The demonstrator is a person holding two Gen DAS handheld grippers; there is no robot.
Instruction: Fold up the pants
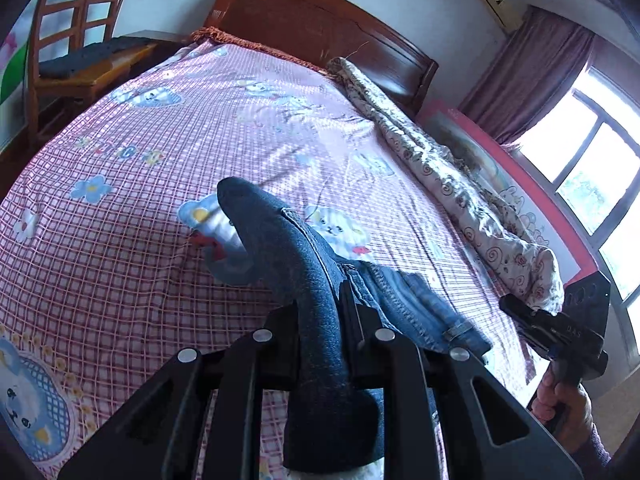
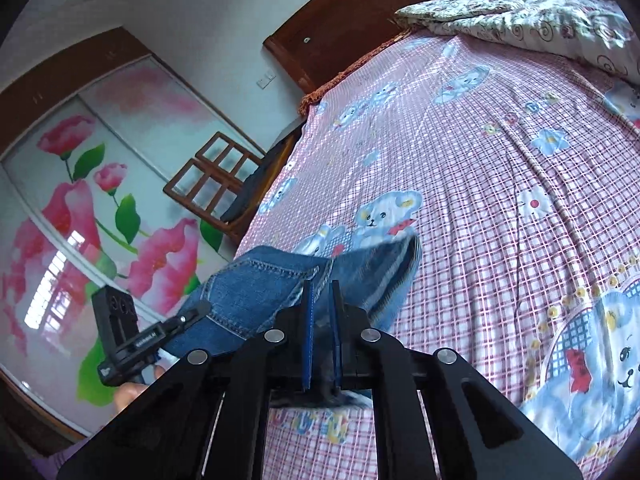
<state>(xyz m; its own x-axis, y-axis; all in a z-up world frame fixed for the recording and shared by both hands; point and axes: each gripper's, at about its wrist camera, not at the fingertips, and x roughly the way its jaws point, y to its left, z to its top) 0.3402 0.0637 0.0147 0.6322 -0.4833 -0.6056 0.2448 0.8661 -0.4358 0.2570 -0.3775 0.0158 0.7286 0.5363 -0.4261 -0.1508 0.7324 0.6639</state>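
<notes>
The blue denim pants [image 1: 320,288] are lifted above the pink checked bed. My left gripper [image 1: 320,320] is shut on a thick fold of the denim, which rises past its fingers and curls forward. My right gripper [image 2: 322,308] is shut on another part of the pants [image 2: 260,292], near a back pocket with stitching. The denim hangs between the two grippers. The right gripper also shows at the right edge of the left wrist view [image 1: 560,328], and the left gripper at the left of the right wrist view [image 2: 136,340].
The bed sheet [image 1: 160,152] with bear prints stretches ahead. A rolled floral quilt [image 1: 460,192] lies along the bed's window side. A wooden headboard [image 1: 320,20], a wooden chair [image 1: 72,40] and a flower-painted wardrobe [image 2: 100,200] stand around the bed.
</notes>
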